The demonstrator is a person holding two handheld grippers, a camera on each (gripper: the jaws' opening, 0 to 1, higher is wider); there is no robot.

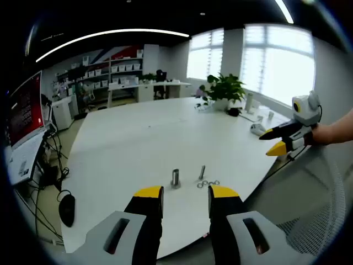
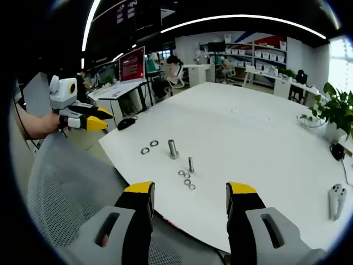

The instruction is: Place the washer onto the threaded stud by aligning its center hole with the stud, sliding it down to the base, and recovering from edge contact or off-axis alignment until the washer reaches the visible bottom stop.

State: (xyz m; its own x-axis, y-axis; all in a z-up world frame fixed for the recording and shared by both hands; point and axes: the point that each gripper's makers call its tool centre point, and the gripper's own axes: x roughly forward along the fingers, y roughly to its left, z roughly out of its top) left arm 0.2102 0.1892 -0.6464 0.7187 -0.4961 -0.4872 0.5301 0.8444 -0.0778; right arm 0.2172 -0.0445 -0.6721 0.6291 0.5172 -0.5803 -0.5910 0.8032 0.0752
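Observation:
Two threaded studs stand upright on the white table: a thicker one point(image 1: 175, 178) point(image 2: 173, 149) and a thinner one point(image 1: 202, 172) point(image 2: 191, 164). Several washers point(image 1: 208, 184) point(image 2: 186, 180) lie flat beside the thin stud, and two more washers point(image 2: 149, 147) lie near the thick one. My left gripper point(image 1: 185, 194) is open and empty, above the table's near edge just short of the studs. My right gripper point(image 2: 190, 190) is open and empty, held back over the table edge. Each gripper appears in the other's view, the right point(image 1: 274, 141) and the left point(image 2: 96, 120), both off the table.
A grey mesh chair back point(image 2: 66, 187) point(image 1: 314, 204) sits between the grippers at the table edge. A potted plant point(image 1: 223, 88) point(image 2: 336, 113), a white controller point(image 2: 335, 199) and small items stand at the far side. A monitor point(image 1: 25, 107), cables and shelves are beyond.

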